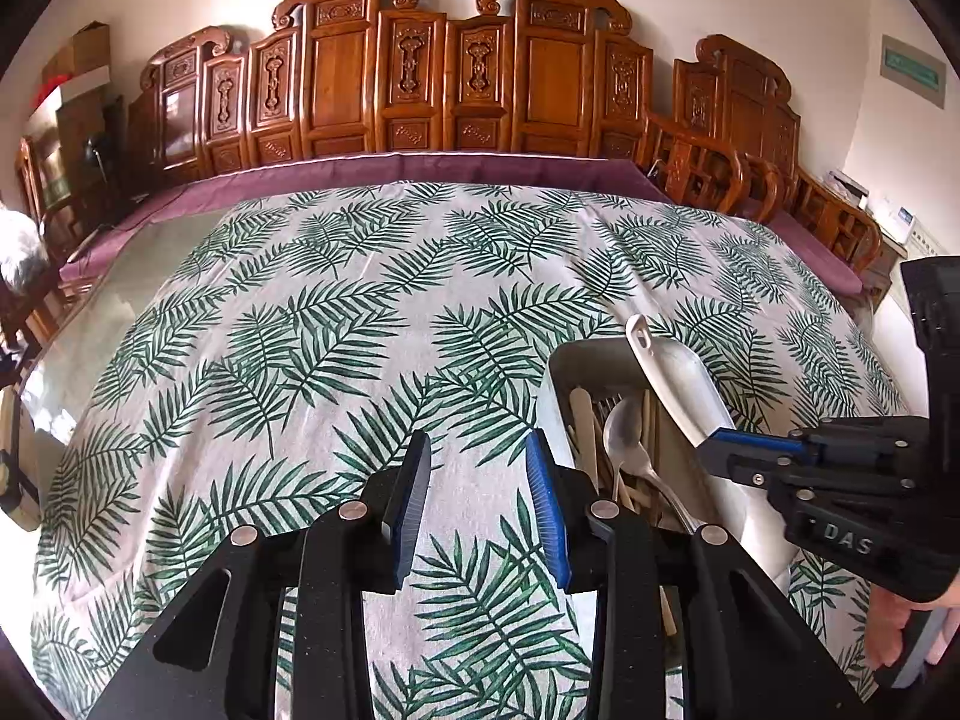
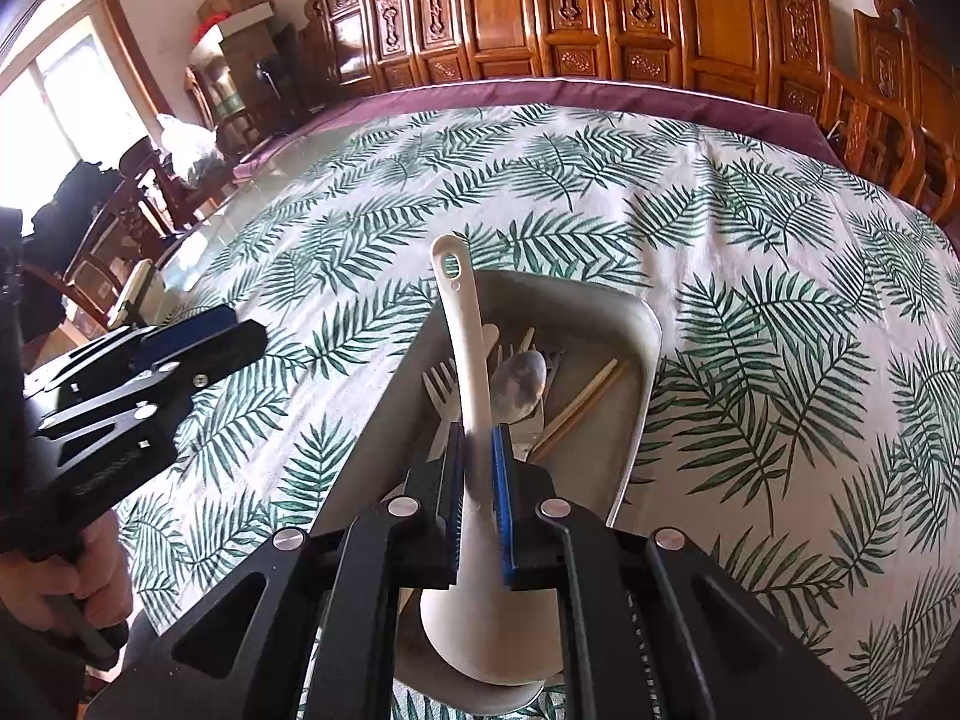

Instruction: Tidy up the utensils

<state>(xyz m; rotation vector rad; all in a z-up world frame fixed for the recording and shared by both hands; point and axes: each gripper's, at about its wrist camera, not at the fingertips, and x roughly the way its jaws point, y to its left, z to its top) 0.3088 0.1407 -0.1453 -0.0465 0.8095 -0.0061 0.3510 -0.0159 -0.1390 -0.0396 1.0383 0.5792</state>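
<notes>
- Leaf-print tablecloth (image 1: 336, 324) covers our table; carved wooden panels (image 1: 420, 78) stand behind.
- We see the tray (image 2: 645, 324) partly hidden by our grippers.
- Our right gripper (image 2: 478, 438) clamps the white ladle (image 2: 462, 348) over the tray, bowl end nearest the camera.
- Our left gripper (image 1: 480, 468) hovers with fingers spread, holding nothing, beside the tray.

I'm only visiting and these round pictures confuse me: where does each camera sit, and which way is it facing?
Left wrist: sits on the left gripper, looking along its open, empty fingers across the leaf-print tablecloth to the carved wooden panels; the right gripper and a hand show.
Right wrist: sits on the right gripper, looking down its fingers shut on a white ladle above the grey utensil tray; the left gripper shows.
Shared: tray, ladle, metal spoon, cloth, panels.
</notes>
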